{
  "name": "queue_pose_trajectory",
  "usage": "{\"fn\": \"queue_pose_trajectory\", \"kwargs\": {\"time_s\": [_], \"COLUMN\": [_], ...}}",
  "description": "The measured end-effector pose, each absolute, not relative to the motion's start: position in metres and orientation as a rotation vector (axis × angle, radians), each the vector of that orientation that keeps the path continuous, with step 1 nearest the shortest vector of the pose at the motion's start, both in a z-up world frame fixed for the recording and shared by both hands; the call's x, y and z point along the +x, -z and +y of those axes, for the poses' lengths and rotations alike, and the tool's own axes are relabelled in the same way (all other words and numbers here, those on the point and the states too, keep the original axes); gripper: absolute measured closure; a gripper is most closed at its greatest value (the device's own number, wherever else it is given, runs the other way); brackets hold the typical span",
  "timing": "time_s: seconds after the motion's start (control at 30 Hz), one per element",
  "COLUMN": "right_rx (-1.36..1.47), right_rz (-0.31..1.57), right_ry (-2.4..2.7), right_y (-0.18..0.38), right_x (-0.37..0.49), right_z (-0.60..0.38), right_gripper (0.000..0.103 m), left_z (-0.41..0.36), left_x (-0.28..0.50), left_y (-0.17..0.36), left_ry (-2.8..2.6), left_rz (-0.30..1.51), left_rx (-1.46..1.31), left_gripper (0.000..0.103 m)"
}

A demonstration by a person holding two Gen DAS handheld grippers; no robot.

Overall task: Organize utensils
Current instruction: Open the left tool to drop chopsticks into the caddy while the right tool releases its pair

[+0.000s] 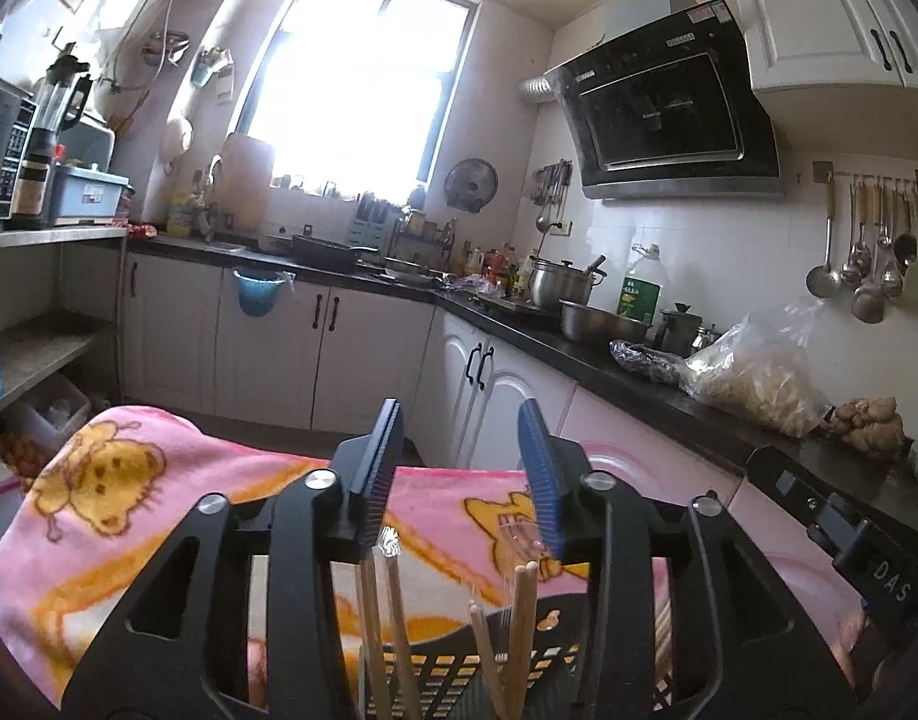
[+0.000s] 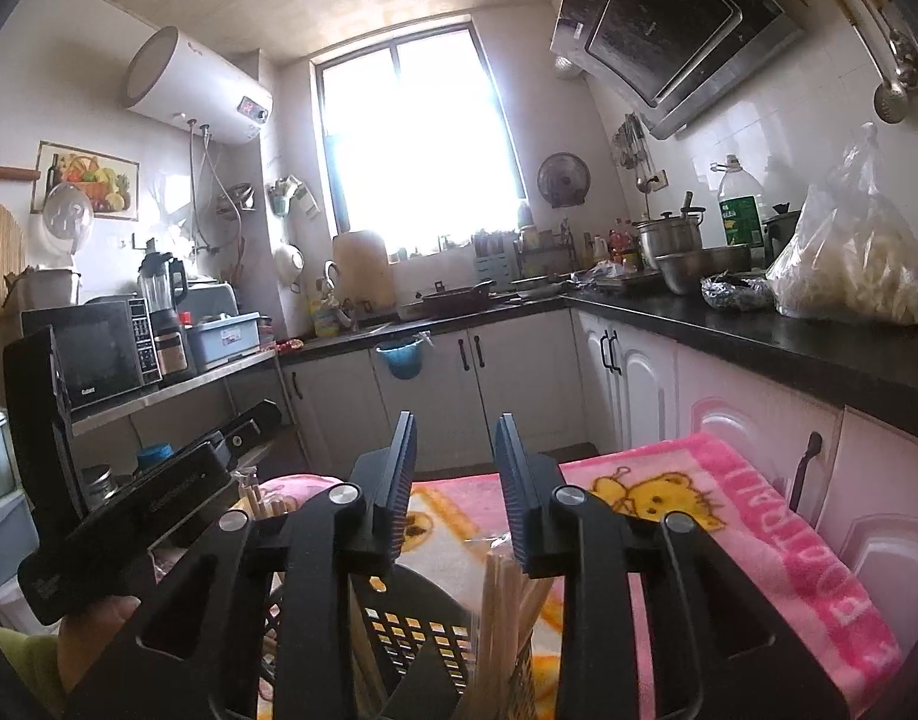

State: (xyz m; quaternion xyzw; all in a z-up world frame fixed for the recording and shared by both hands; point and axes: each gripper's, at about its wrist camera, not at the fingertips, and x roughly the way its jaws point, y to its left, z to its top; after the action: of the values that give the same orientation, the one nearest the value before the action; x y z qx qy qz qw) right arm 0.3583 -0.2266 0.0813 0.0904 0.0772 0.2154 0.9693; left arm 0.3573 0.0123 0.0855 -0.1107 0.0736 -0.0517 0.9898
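Observation:
A black perforated utensil holder (image 1: 453, 672) stands on a pink cartoon blanket (image 1: 129, 510) and holds several wooden chopsticks (image 1: 522, 618). My left gripper (image 1: 465, 420) is open and empty above it, jaws apart over the chopstick tips. In the right wrist view the holder (image 2: 411, 630) and the chopsticks (image 2: 507, 594) sit just below my right gripper (image 2: 453, 438), which is open and empty. The left gripper's body (image 2: 129, 510) shows at the left of that view, held by a hand.
A dark L-shaped counter (image 1: 579, 354) runs along the right and back with pots, an oil bottle and a plastic bag (image 1: 759, 372). White cabinets stand below it. A steel shelf (image 2: 159, 384) with a microwave is at the left. Ladles hang on the right wall.

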Motion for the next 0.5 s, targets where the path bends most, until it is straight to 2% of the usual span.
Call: {"fn": "queue_pose_trajectory", "kwargs": {"time_s": [0.43, 0.5], "right_rx": [0.21, 0.217], "right_rz": [0.135, 0.129], "right_ry": [-0.42, -0.42], "right_y": [-0.092, -0.094], "right_x": [0.337, 0.332], "right_z": [-0.245, -0.249], "right_gripper": [0.046, 0.038], "left_z": [0.009, 0.007], "left_x": [0.332, 0.326], "left_y": [-0.097, -0.1], "left_ry": [0.147, 0.146], "left_rz": [0.154, 0.15], "left_rx": [-0.232, -0.223], "left_gripper": [0.029, 0.023]}}
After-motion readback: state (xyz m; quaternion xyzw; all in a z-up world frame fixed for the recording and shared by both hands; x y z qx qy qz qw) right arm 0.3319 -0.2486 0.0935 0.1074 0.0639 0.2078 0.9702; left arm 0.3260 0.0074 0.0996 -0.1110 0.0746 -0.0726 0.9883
